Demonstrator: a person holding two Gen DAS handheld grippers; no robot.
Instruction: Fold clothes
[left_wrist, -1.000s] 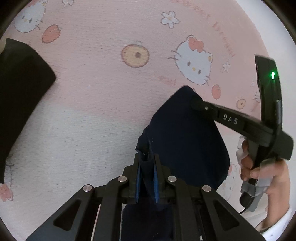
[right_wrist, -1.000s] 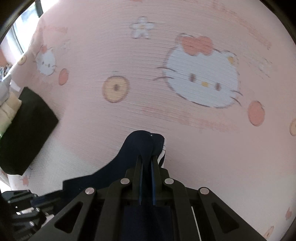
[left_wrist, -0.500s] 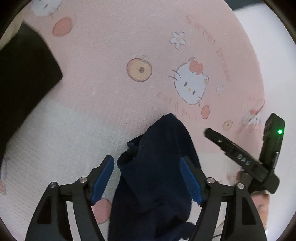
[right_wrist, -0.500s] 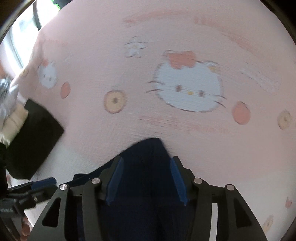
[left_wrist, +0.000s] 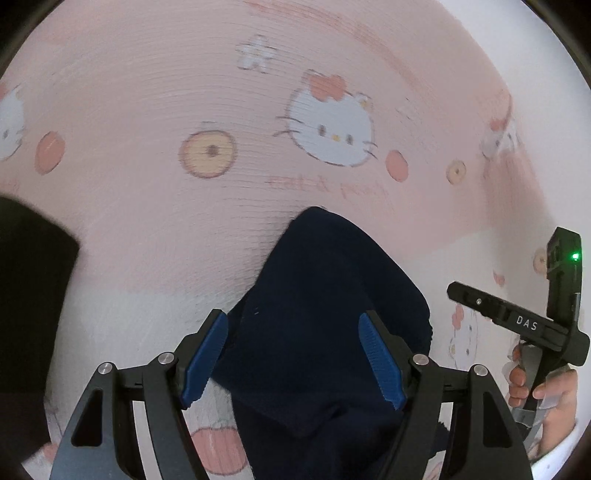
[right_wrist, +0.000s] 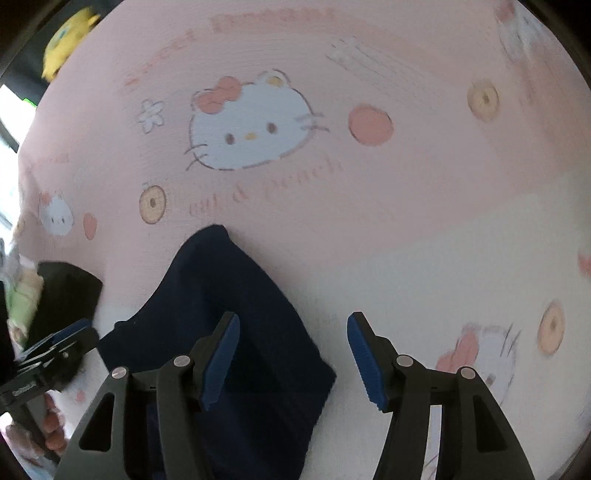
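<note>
Navy garment (left_wrist: 332, 306) flat on pink cartoon-print sheet (left_wrist: 155, 110), left gripper (left_wrist: 293, 360) wide apart — nothing held, right gripper (right_wrist: 293, 354) jaws just opening — empty, black garment (left_wrist: 29, 295) at sheet's left edge.

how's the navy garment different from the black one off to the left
The navy garment is dark blue and lies in the middle, under the left gripper and by the right gripper, both open. The black garment is black and sits apart at the left edge, with neither gripper over it. The navy one shows a pointed folded corner; the black one is mostly cut off by the frame. Both rest on the pink cartoon-cat sheet.
</note>
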